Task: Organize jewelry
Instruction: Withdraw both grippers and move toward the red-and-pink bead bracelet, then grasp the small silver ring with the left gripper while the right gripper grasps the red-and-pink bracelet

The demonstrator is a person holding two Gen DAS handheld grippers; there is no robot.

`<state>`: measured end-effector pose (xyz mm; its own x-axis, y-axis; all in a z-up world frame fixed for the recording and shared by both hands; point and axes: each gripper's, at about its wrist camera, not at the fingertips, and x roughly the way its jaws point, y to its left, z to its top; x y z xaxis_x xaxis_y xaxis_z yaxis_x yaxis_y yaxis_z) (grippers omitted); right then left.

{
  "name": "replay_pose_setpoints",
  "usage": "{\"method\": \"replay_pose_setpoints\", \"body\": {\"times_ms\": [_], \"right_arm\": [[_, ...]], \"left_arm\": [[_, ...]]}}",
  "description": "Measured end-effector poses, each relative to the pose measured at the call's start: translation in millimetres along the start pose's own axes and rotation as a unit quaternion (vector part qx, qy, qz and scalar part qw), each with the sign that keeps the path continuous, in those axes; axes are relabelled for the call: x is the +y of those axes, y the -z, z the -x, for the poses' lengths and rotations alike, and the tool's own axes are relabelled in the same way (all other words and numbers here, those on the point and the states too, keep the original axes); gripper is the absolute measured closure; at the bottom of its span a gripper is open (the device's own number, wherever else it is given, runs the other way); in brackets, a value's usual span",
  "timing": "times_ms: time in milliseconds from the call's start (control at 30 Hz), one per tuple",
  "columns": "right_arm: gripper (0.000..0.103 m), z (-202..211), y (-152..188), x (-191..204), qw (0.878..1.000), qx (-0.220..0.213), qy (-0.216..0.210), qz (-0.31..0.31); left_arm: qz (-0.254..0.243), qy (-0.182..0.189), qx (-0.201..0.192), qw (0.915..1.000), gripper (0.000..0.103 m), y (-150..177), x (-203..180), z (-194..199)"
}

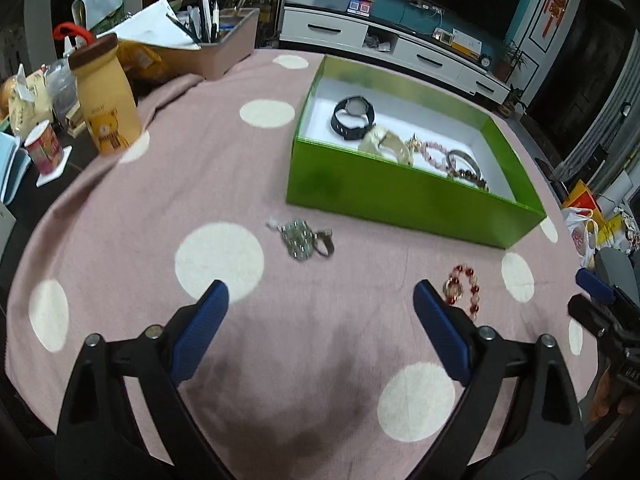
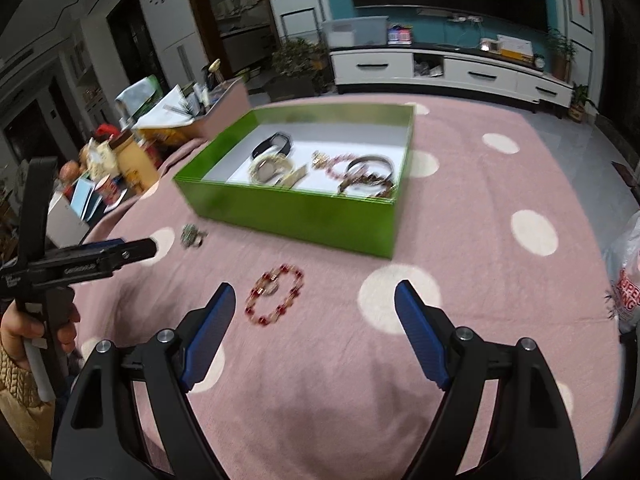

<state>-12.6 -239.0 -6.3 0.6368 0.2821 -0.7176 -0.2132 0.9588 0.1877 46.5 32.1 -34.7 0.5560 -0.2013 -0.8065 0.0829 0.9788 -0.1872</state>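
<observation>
A green box (image 1: 400,196) with a white inside stands on the pink dotted cloth and holds a black watch (image 1: 354,116), a cream watch (image 1: 384,142) and several bracelets (image 1: 460,162). It also shows in the right wrist view (image 2: 288,210). A green bead bracelet (image 1: 302,237) lies on the cloth ahead of my open, empty left gripper (image 1: 320,300). A red and gold bracelet (image 2: 276,298) lies just ahead and left of my open, empty right gripper (image 2: 314,304); it also shows in the left wrist view (image 1: 462,290).
A yellow bear jar (image 1: 106,100), a red cup (image 1: 44,148), a pen holder box (image 1: 228,46) and papers crowd the table's left side. A plastic bag (image 2: 624,276) sits at the right edge. A white TV cabinet (image 2: 452,70) stands beyond the table.
</observation>
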Motion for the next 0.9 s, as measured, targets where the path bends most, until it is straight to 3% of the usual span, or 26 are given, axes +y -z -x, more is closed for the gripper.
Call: {"method": "replay_pose_setpoints", "body": {"times_ms": [67,267,467,633,767,900], "right_arm": [[0.023,-8.1,8.0,6.9,1.000,0.009,-0.013,0.005],[0.050,-35.0,20.8,33.3,0.997,0.036,-0.054,0.047],[0.067,-64.0,19.0,50.3,0.993,0.056,-0.063,0.086],[0.078,-87.0,19.2,59.1,0.988,0.073,-0.045,0.125],[0.095,-91.6,18.3,64.1,0.985,0.071,-0.027,0.156],[0.096,-90.1,16.0,53.2,0.988,0.067,-0.047,0.128]], "left_arm": [[-0.001,0.008,0.001,1.0000,0.022,6.7,-0.4,-3.1],[-0.012,0.028,0.011,0.9995,0.041,17.4,-5.6,-11.8],[-0.029,0.038,0.014,0.9988,0.044,16.3,-13.8,-20.3],[-0.033,0.044,0.017,0.9983,0.044,13.0,-16.1,-27.0],[-0.030,0.048,0.017,0.9983,0.044,9.9,-15.5,-30.6],[-0.035,0.051,0.022,0.9978,0.044,10.8,-20.7,-34.4]]}}
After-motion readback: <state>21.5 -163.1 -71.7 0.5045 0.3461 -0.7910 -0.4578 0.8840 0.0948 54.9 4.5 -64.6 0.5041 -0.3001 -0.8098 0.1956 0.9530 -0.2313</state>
